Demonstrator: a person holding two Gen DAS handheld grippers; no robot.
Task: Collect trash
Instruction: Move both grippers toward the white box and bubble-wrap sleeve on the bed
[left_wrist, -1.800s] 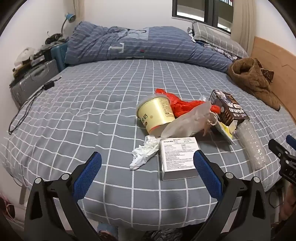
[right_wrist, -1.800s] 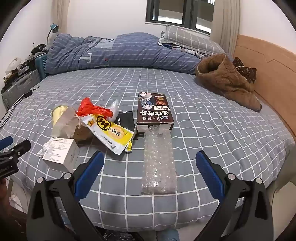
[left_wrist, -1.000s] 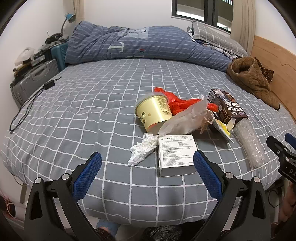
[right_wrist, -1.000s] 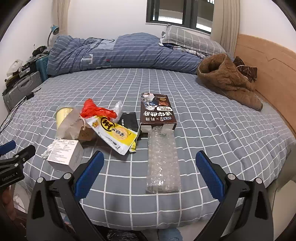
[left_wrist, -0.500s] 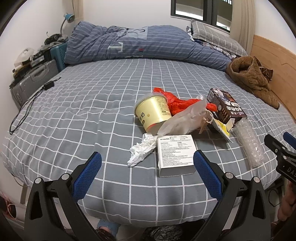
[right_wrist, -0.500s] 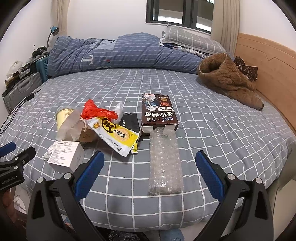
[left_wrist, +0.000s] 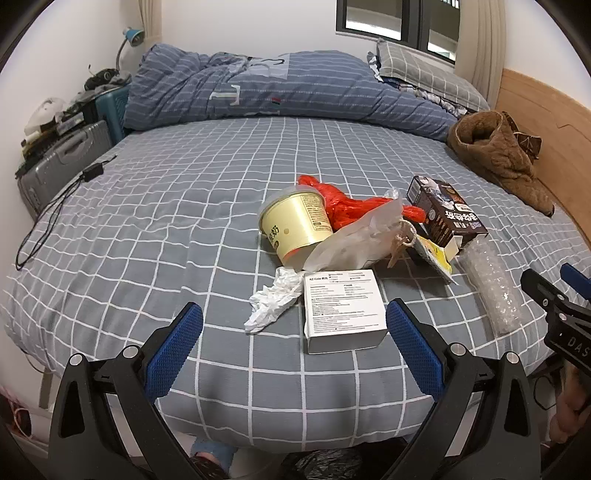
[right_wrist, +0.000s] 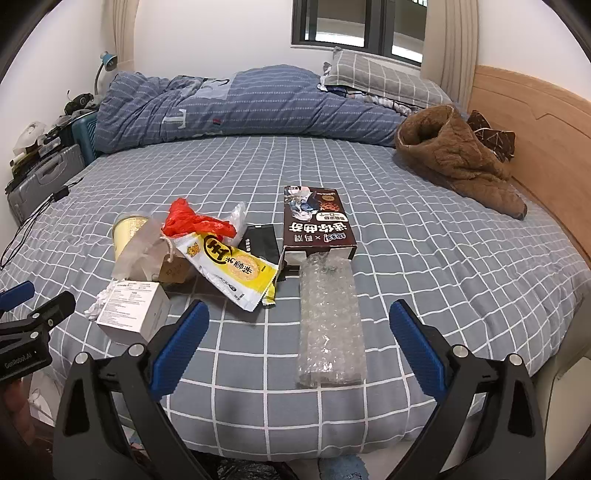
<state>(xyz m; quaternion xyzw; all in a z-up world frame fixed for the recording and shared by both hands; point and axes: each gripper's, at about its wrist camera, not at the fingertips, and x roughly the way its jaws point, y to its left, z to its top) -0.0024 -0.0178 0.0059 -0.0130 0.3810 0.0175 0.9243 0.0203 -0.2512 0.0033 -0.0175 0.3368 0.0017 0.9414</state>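
Trash lies on a grey checked bed: a white box, a crumpled tissue, a yellow cup on its side, a red bag, a clear bag, a dark brown carton, a yellow snack wrapper and bubble wrap. My left gripper is open and empty, just short of the white box. My right gripper is open and empty, near the bubble wrap's near end.
A folded blue duvet and a pillow lie at the far side. A brown coat lies by the wooden headboard. A grey suitcase and a cable are at the left. A black bag sits below the bed edge.
Both grippers have drifted slightly back and to the side; the trash sits a little further off. Nothing on the bed has moved. Both stay open.
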